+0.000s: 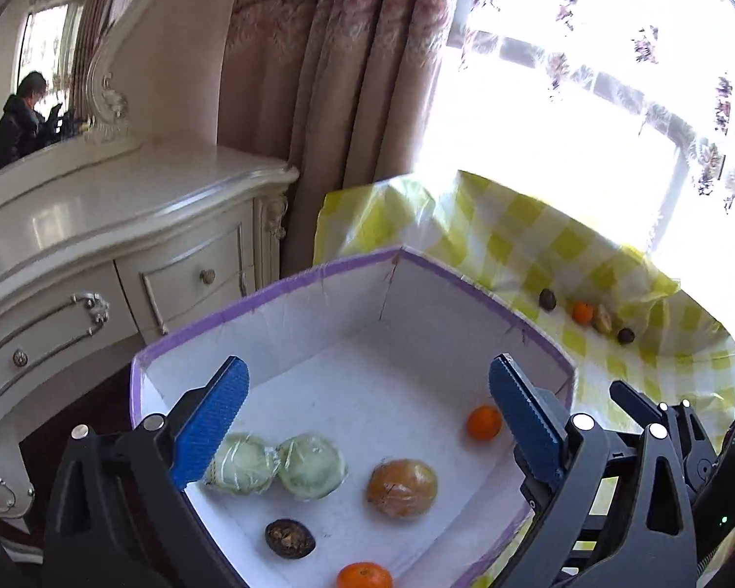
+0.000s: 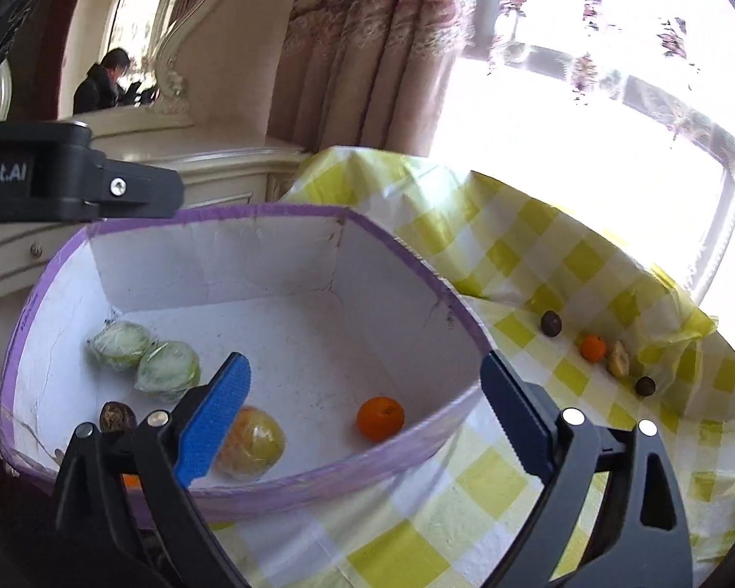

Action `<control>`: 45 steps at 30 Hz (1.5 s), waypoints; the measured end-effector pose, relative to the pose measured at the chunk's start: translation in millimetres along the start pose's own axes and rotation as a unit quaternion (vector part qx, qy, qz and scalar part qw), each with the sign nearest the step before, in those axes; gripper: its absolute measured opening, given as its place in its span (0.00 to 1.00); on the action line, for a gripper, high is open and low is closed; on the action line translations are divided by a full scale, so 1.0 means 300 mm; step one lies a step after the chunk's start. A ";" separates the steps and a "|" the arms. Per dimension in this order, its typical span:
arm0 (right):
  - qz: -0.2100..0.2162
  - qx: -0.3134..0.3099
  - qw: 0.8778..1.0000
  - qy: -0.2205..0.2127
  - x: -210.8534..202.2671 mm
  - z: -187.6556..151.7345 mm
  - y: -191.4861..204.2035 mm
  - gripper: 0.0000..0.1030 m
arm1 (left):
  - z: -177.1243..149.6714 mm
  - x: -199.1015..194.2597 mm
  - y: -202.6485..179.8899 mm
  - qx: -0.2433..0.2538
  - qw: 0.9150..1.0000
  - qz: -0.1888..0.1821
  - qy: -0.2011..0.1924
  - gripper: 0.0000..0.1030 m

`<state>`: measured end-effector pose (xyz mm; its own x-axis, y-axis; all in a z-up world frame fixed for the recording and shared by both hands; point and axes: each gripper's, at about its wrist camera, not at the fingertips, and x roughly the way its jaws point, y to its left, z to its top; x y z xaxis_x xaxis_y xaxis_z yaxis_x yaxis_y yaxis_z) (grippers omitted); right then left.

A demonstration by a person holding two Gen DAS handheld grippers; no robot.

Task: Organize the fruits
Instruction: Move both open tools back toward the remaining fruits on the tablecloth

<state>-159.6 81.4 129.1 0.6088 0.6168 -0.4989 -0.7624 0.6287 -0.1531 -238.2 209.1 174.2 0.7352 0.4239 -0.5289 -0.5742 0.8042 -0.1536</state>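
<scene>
A white box with a purple rim [image 1: 318,269] [image 2: 220,213] holds two wrapped green fruits [image 1: 274,465] [image 2: 144,360], a wrapped yellow-orange fruit [image 1: 402,487] [image 2: 255,443], a dark halved fruit [image 1: 289,539] [image 2: 117,416] and small oranges [image 1: 484,422] [image 2: 380,417]. On the checked cloth beyond lie two dark fruits [image 1: 547,300] [image 2: 551,323], a small orange [image 1: 582,312] [image 2: 593,347] and a yellowish piece [image 1: 603,319] [image 2: 618,357]. My left gripper [image 1: 367,382] is open and empty above the box. My right gripper [image 2: 365,377] is open and empty over the box's right rim.
A cream dresser [image 1: 122,225] with a mirror stands left of the table. A curtain [image 1: 348,73] and bright window [image 1: 588,122] are behind. The yellow checked cloth [image 2: 465,490] covers the table. The left gripper's body [image 2: 73,181] shows in the right wrist view.
</scene>
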 end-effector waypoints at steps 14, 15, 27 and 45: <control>-0.192 0.258 0.945 0.059 0.063 -0.356 -0.749 0.98 | -0.135 0.146 -0.702 0.128 0.974 -0.179 -0.047 0.95; -0.202 0.266 0.940 0.069 0.084 -0.375 -0.792 0.98 | -0.147 0.192 -0.735 0.119 0.974 -0.188 -0.039 0.95; -0.226 0.356 0.901 0.101 0.259 -0.490 -1.090 0.98 | -0.166 0.599 -0.921 0.123 0.988 -0.080 -0.043 0.95; -0.162 0.335 0.924 0.091 0.425 -0.414 -1.229 0.96 | -0.158 0.984 -0.927 0.044 0.978 -0.163 0.121 0.95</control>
<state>171.9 -130.6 15.9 0.6879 0.2940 -0.6636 -0.2032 0.9557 0.2127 121.6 90.8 21.2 0.7618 0.0367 -0.6468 -0.2825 0.9173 -0.2807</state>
